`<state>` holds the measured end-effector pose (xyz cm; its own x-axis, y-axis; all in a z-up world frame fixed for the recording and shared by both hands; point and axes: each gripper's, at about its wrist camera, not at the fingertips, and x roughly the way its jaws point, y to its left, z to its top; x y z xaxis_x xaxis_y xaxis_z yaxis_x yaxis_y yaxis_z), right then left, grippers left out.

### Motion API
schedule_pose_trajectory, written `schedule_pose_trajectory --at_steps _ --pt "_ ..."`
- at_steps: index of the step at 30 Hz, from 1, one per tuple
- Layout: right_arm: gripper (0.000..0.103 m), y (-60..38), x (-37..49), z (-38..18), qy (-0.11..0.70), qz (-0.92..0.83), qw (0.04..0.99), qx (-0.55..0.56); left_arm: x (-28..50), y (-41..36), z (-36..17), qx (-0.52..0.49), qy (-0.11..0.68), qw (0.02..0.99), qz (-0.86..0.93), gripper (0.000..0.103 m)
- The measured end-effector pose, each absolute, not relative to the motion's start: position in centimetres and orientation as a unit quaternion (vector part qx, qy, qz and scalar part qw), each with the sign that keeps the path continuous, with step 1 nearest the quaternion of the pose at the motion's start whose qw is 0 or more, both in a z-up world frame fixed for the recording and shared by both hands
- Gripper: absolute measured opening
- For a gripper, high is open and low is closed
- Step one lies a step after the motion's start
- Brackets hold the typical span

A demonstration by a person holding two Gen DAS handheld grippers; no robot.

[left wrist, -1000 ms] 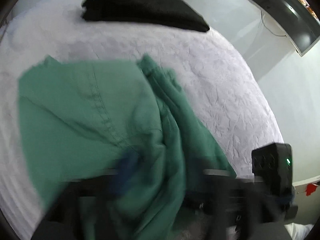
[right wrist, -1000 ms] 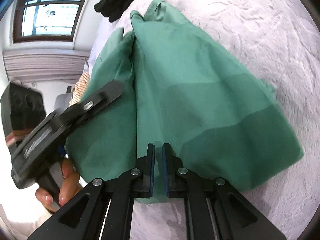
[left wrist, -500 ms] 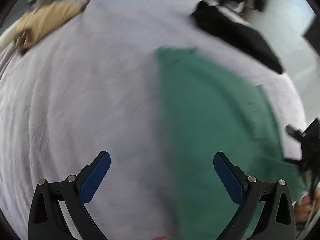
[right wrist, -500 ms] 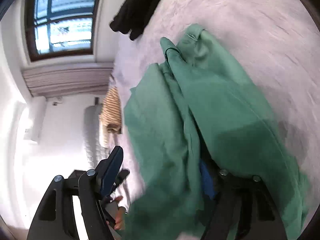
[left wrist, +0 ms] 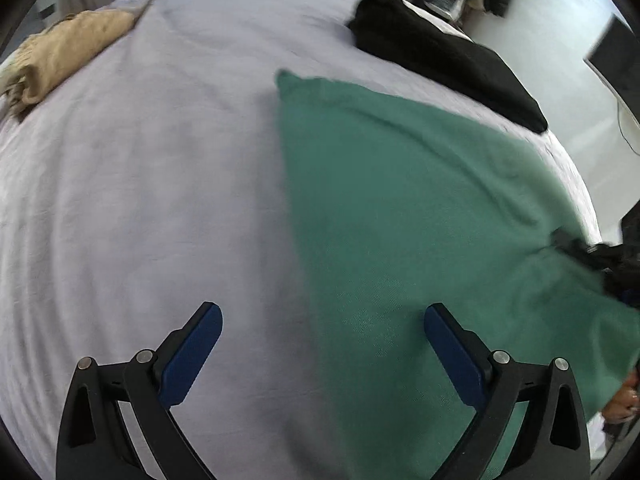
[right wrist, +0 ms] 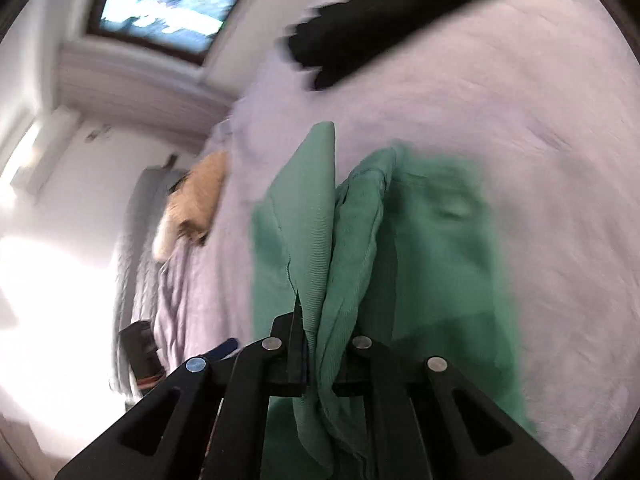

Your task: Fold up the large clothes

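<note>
Your right hand-held gripper point(right wrist: 320, 356) was clamped on a bunched fold of the green garment point(left wrist: 400, 216), which trailed across the bed point(left wrist: 140, 180); your left hand-held gripper point(left wrist: 324, 344) gaped wide, empty. No writing was legible. Only the right view showed the window point(right wrist: 160, 4).

**Soft matt cloth, hard black plastic**

The green garment point(left wrist: 420, 220) is showing a matt, finely ribbed knit cloth. The bedcover point(left wrist: 140, 200) is looking pale, soft and lightly crinkled. The left gripper point(left wrist: 322, 344) is showing matt black plastic arms, smooth blue pads point(left wrist: 192, 354) and shiny metal rivets.
</note>
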<state>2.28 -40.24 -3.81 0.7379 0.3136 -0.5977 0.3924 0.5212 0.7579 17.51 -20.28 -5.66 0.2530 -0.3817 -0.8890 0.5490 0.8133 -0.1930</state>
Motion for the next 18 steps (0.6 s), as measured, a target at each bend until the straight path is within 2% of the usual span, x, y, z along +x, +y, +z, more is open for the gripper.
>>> schedule_pose_trajectory --at_steps 3,5,10,11,13,16,18 --pt "0.007 -41.7 1.3 -8.0 0.377 -0.063 0.763 0.521 17.4 -21.3 -7.3 0.073 0.551 0.775 -0.301 0.102" --pt "0.01 -42.2 0.4 -8.7 0.369 -0.067 0.75 0.545 17.6 -20.9 -7.1 0.07 0.55 0.777 -0.298 0.102" --pt "0.036 -41.0 -1.5 -5.4 0.394 -0.089 0.768 0.497 16.9 -19.2 -5.4 0.092 0.543 0.781 -0.294 0.102" --pt "0.047 -40.7 -2.2 -4.4 0.394 -0.09 0.775 0.486 15.9 -19.0 -5.1 0.096 0.541 0.782 -0.294 0.102" --pt "0.055 -39.4 -3.3 -2.2 0.392 -0.08 0.793 0.459 15.0 -18.2 -4.5 0.099 0.541 0.782 -0.294 0.102" --pt "0.057 -37.3 -4.2 -0.5 0.412 -0.046 0.805 0.424 13.5 -17.2 -4.1 0.092 0.551 0.775 -0.295 0.102" --pt "0.056 -36.1 -3.9 -1.4 0.457 -0.041 0.793 0.402 12.5 -16.7 -4.4 0.088 0.559 0.77 -0.295 0.102"
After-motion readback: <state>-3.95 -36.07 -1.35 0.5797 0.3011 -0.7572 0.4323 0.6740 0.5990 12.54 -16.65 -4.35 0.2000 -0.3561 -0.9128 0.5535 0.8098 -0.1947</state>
